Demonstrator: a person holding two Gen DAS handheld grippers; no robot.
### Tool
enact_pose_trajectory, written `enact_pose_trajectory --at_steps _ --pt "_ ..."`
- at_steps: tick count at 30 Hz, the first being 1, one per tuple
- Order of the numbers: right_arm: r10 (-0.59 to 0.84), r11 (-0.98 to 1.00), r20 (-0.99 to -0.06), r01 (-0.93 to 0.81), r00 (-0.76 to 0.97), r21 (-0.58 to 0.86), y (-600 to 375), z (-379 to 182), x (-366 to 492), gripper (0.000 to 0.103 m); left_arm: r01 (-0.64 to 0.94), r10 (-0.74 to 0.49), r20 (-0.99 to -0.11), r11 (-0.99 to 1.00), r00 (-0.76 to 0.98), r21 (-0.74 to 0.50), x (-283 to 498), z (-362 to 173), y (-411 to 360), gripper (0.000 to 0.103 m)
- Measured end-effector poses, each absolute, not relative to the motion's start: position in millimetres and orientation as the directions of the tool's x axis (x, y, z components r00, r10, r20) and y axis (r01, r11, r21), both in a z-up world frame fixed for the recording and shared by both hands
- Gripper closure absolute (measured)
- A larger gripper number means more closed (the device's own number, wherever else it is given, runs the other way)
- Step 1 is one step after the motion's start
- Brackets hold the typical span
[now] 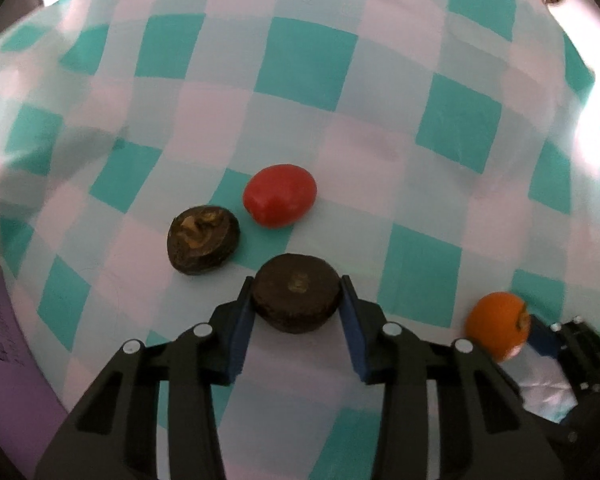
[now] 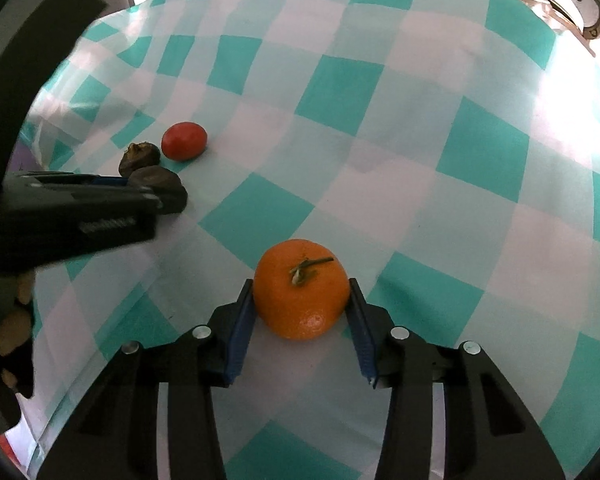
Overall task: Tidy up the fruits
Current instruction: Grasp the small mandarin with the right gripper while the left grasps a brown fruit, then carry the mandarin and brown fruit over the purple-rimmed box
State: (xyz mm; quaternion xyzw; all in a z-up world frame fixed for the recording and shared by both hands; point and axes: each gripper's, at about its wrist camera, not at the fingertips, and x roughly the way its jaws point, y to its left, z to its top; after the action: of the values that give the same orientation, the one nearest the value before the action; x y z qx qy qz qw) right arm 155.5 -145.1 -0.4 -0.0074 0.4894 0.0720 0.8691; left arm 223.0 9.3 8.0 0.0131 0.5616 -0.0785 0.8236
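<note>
While both grippers pointed down at the checked table [image 2: 480, 148], I logged the pickup step. Left gripper [image 1: 297, 296]: fingers closed on a dark brown fruit [image 1: 295, 290] resting on the cloth. Right gripper [image 2: 302, 300]: fingers closed on an orange [image 2: 302, 288], also on the cloth. Loose: a second brown fruit [image 1: 203, 238], just beside it a red fruit [image 1: 279, 195]. Next I judged a lift was needed; no bowl or tray was in view, so the destination stayed unknown.

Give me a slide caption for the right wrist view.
Right gripper clamps an orange tangerine on the checked tablecloth.
</note>
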Motion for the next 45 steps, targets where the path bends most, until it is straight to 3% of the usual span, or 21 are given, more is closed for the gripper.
enact_pose_trajectory --at_steps 6,23,35,45 --pt "0.092 0.994 -0.86 -0.093 0.502 0.052 -144 -1 155 0.06 0.089 -0.158 -0.926 0.987 0.342 -0.135 217 16 39 0.062" --pt "0.142 0.986 -0.897 0.02 0.418 0.165 -150 9 171 0.06 0.195 -0.091 -0.964 0.98 0.248 -0.042 190 38 20 0.062" --pt "0.097 0.995 -0.882 -0.022 0.462 0.098 -137 129 106 0.06 0.34 -0.19 -0.886 0.94 0.423 -0.039 113 167 37 0.062" --pt "0.075 0.997 -0.796 -0.067 0.601 0.043 -110 258 14 0.06 0.447 -0.301 -0.769 0.894 0.564 -0.022 22 279 68 0.062"
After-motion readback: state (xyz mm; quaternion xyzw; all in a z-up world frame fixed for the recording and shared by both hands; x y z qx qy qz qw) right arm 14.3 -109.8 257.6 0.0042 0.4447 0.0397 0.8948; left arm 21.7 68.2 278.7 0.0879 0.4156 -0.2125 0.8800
